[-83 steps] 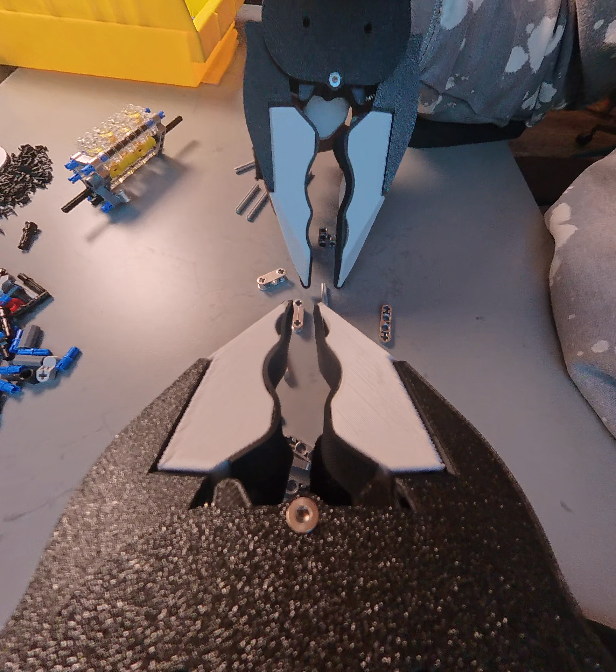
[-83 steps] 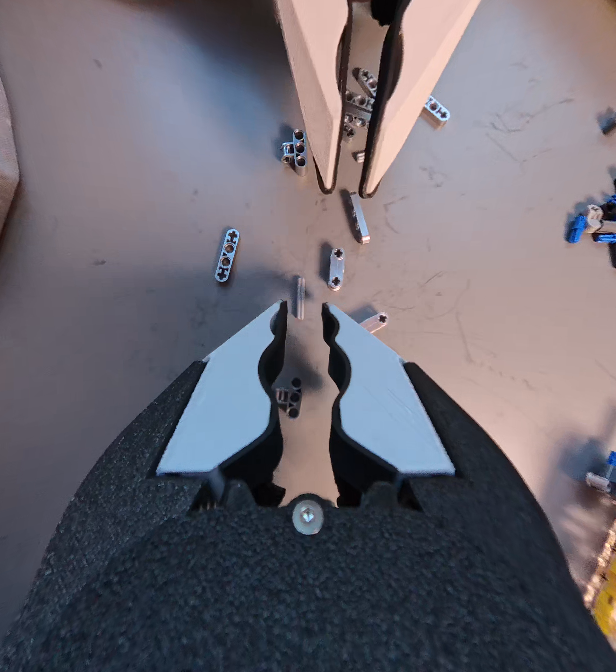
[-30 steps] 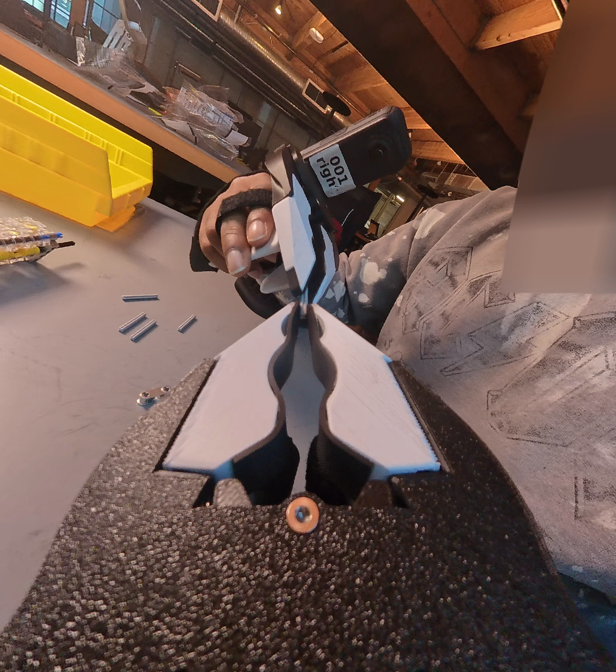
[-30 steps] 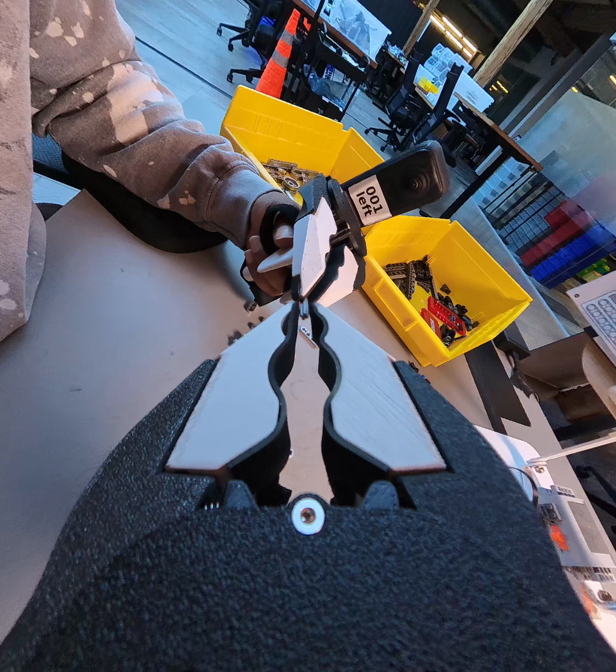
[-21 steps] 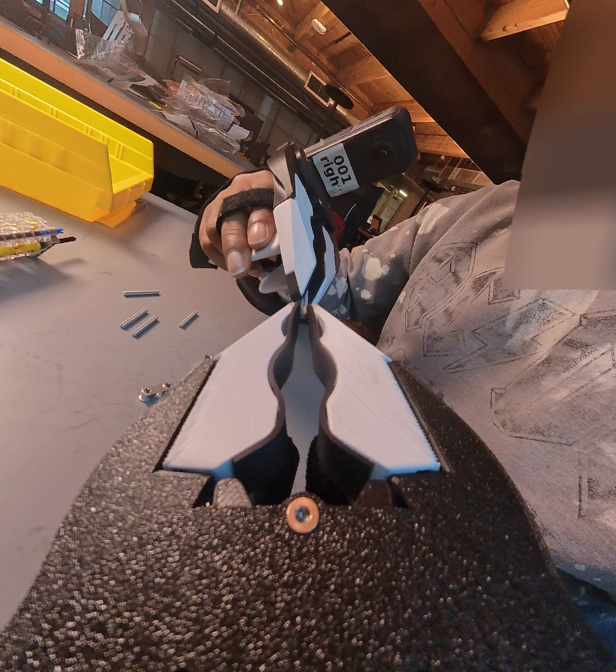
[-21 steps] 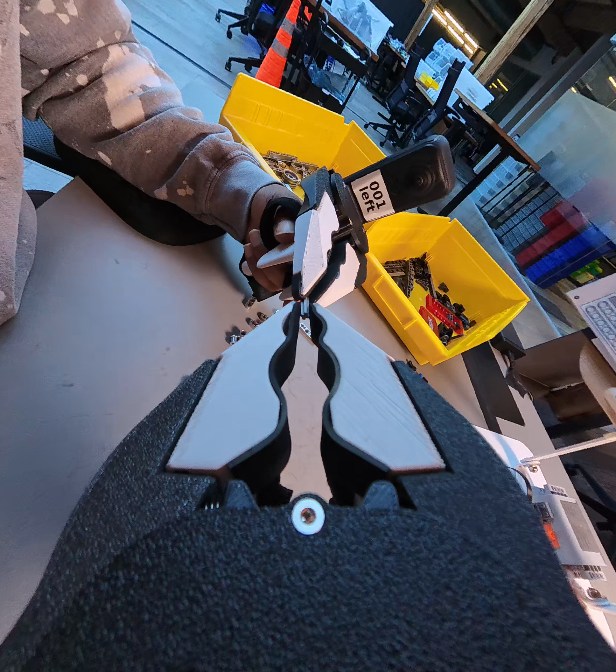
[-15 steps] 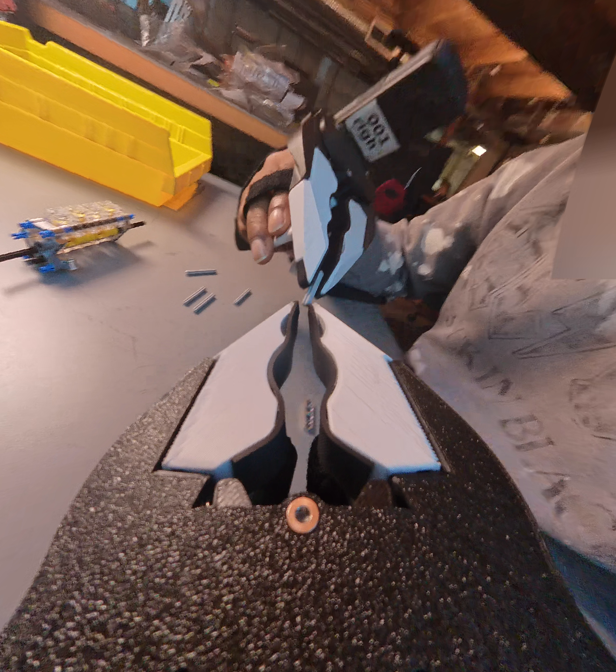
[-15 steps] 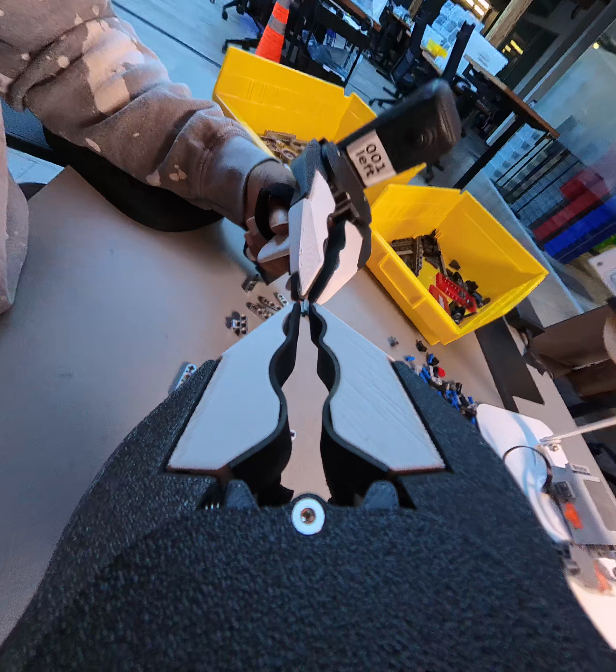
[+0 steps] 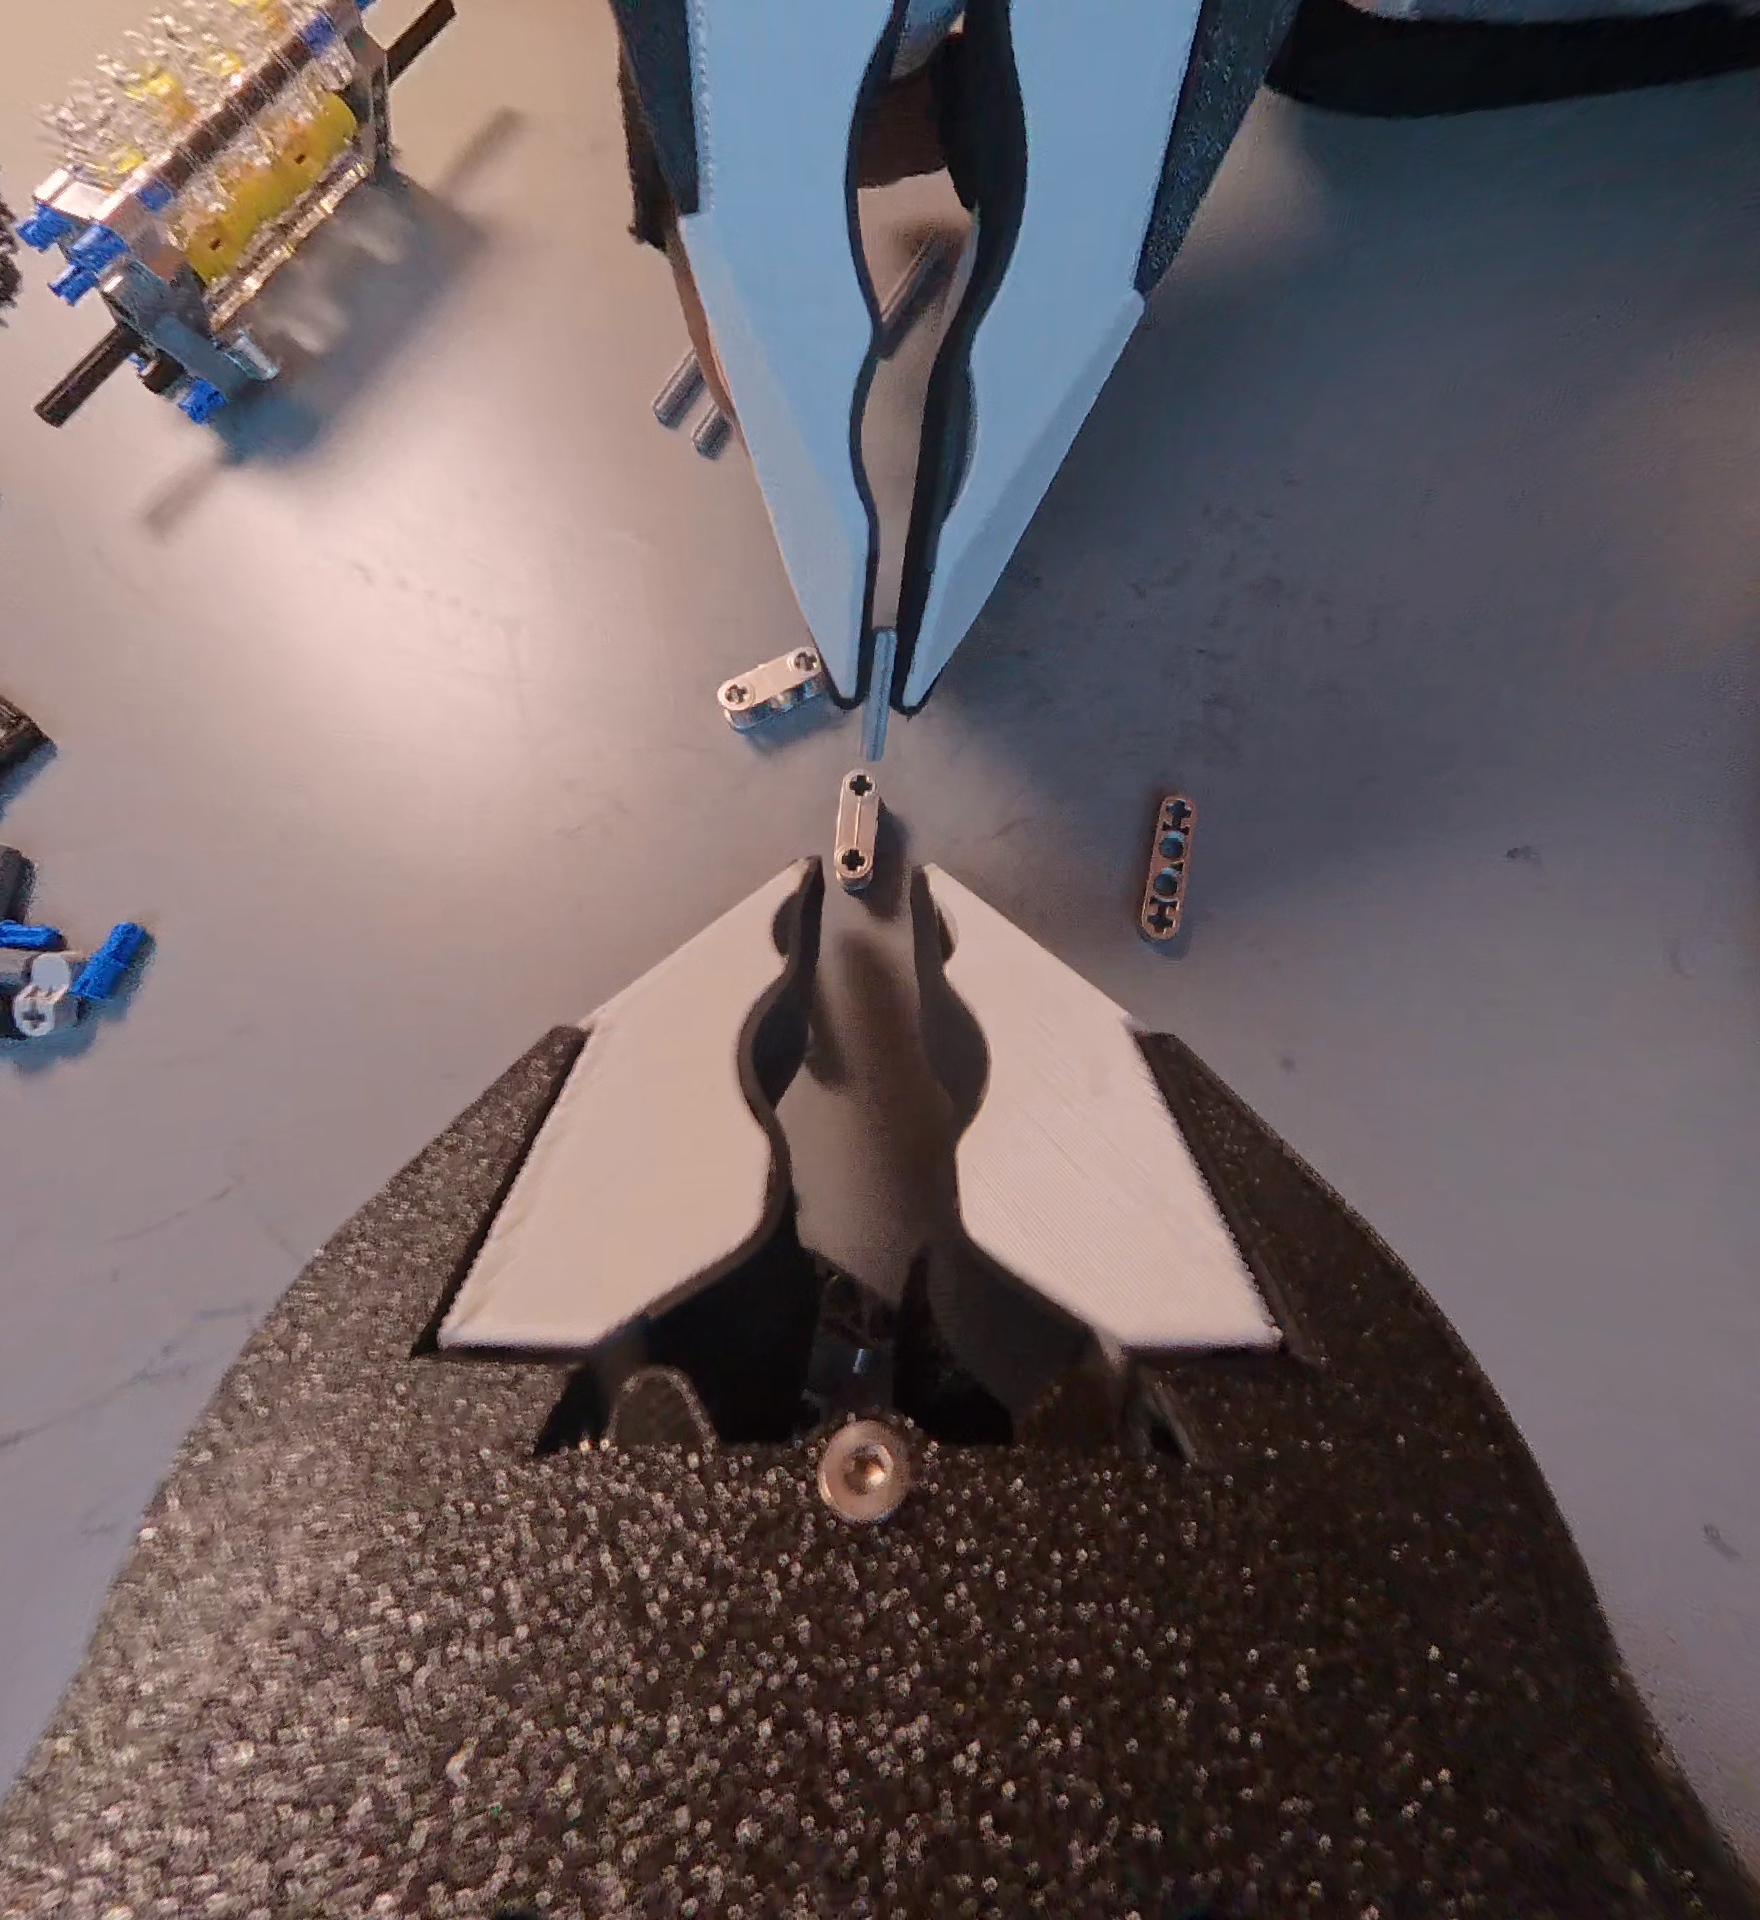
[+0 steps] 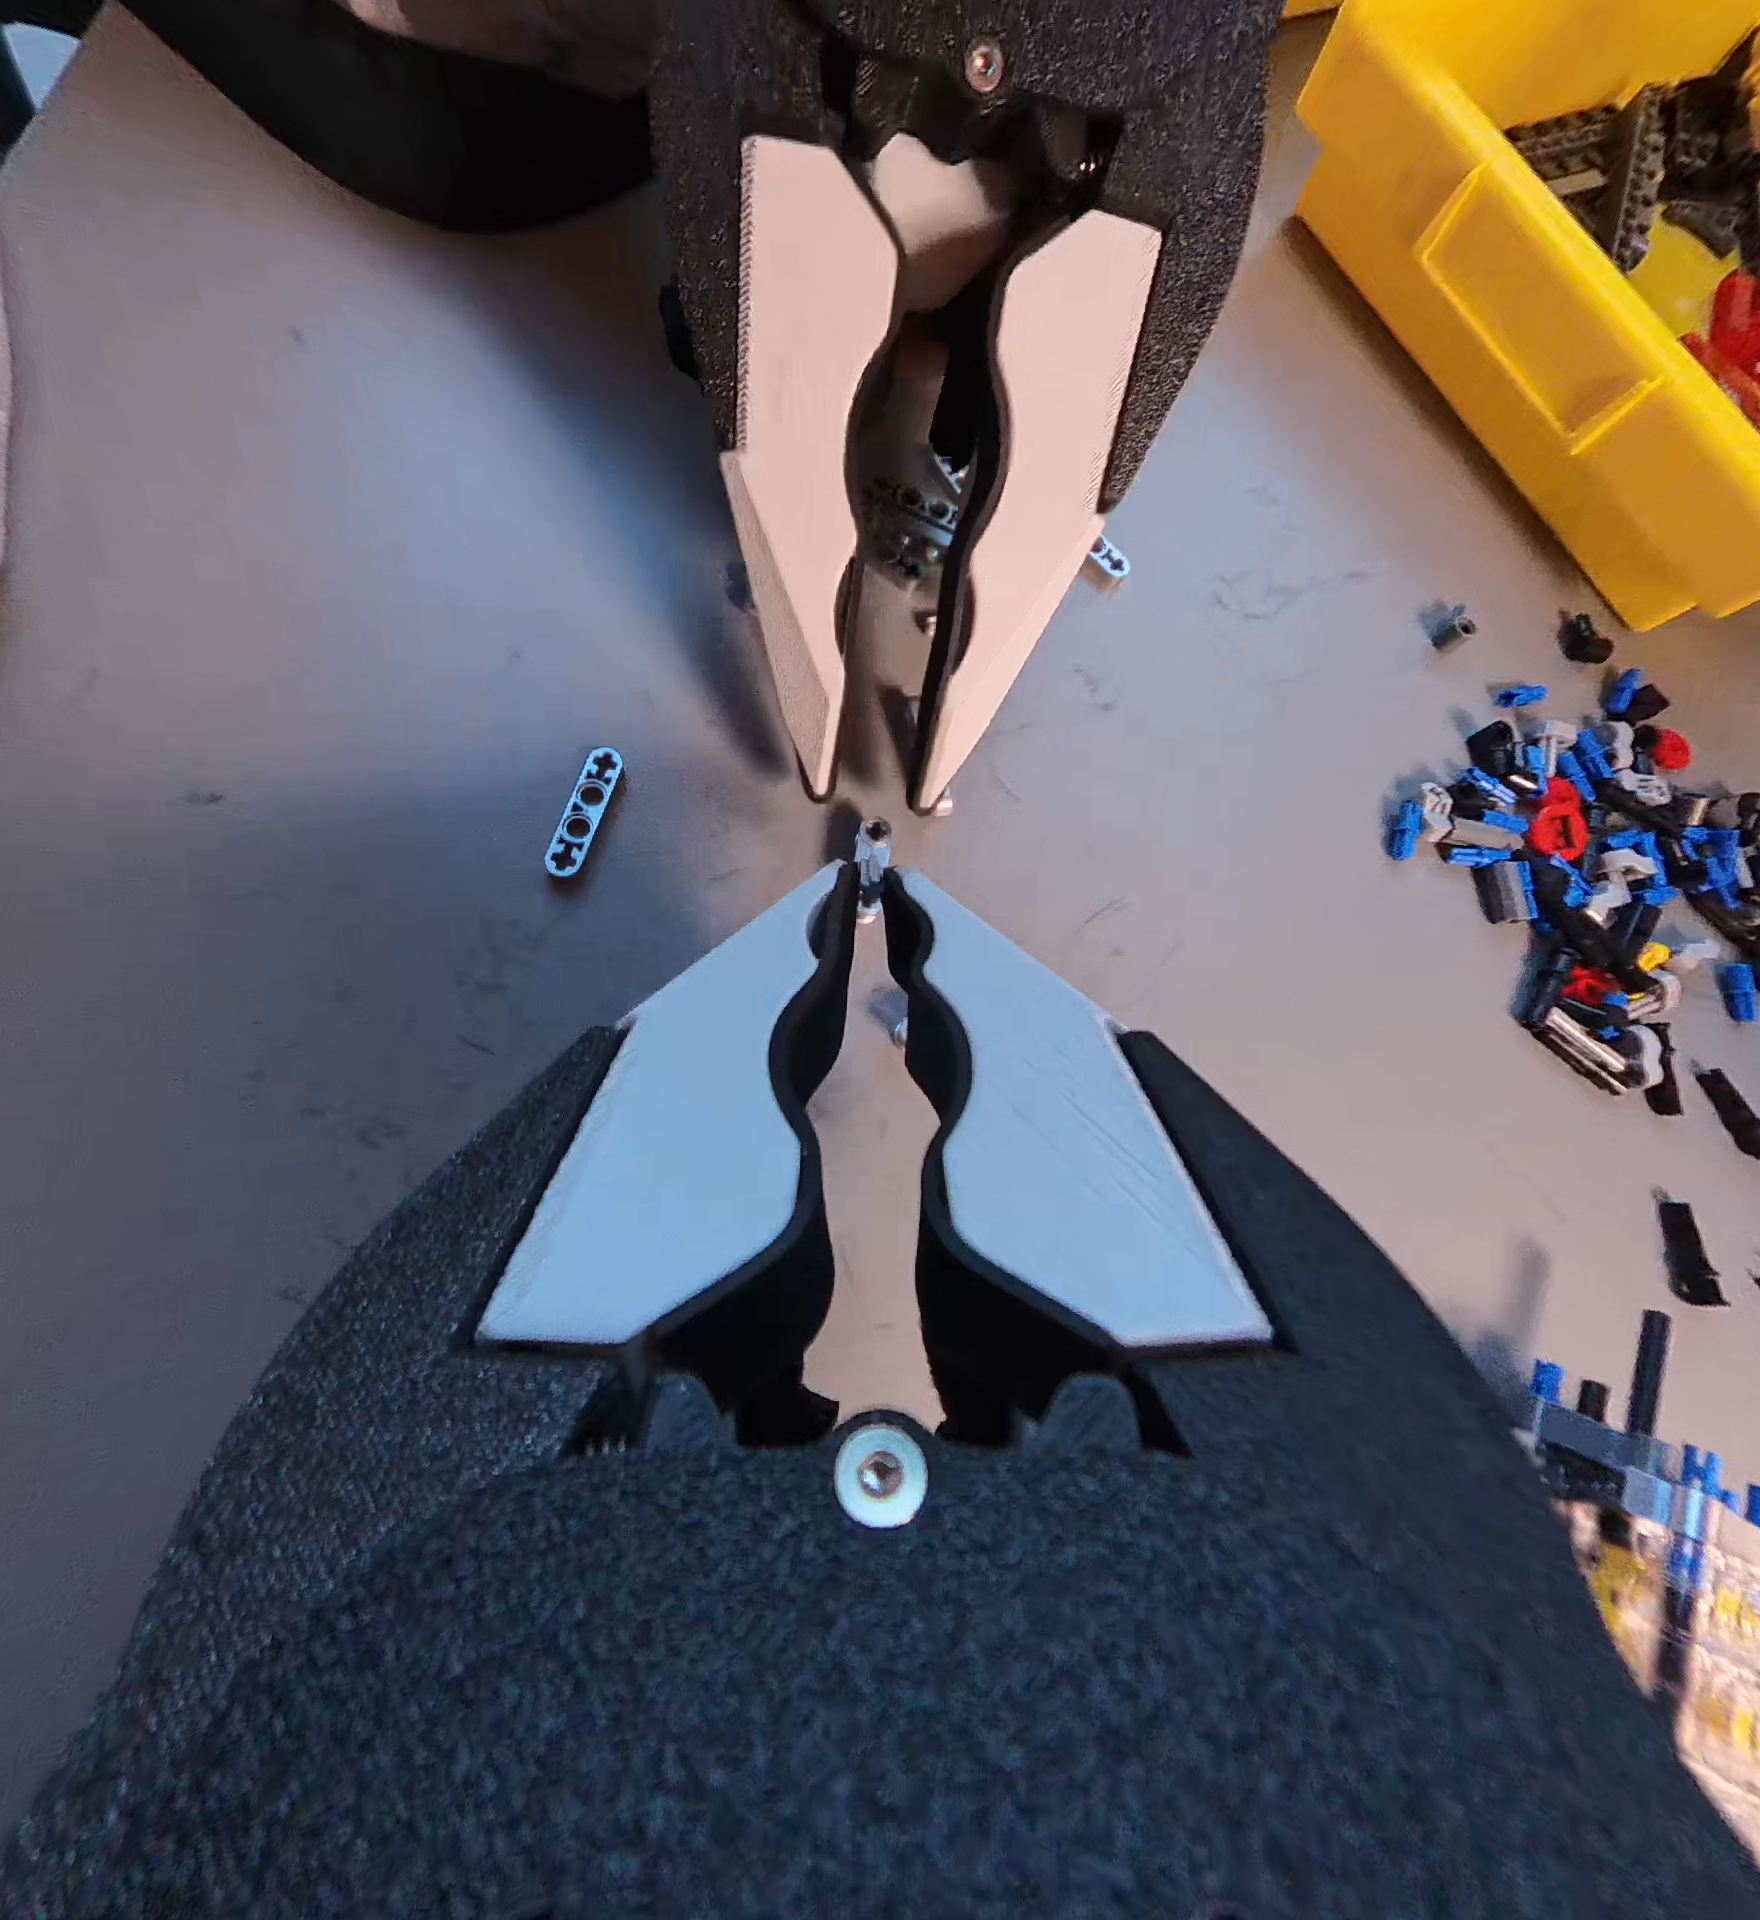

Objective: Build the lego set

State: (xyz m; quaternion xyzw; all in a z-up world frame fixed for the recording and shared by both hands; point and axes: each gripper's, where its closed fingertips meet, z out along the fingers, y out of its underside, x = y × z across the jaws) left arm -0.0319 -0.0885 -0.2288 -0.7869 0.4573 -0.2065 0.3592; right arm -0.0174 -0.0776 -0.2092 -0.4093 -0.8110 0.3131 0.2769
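Down from that mid-air meeting to the tabletop (image 9: pixel 440 675): my right gripper (image 10: pixel 865 871) keeps its jaws clenched on the thin grey axle (image 9: pixel 878 707), my left gripper (image 9: pixel 865 868) has its jaws released, and the small grey link (image 9: pixel 855 836) lies just beyond them.

No writing, label, brand mark, number or sign is showing legibly in either view.
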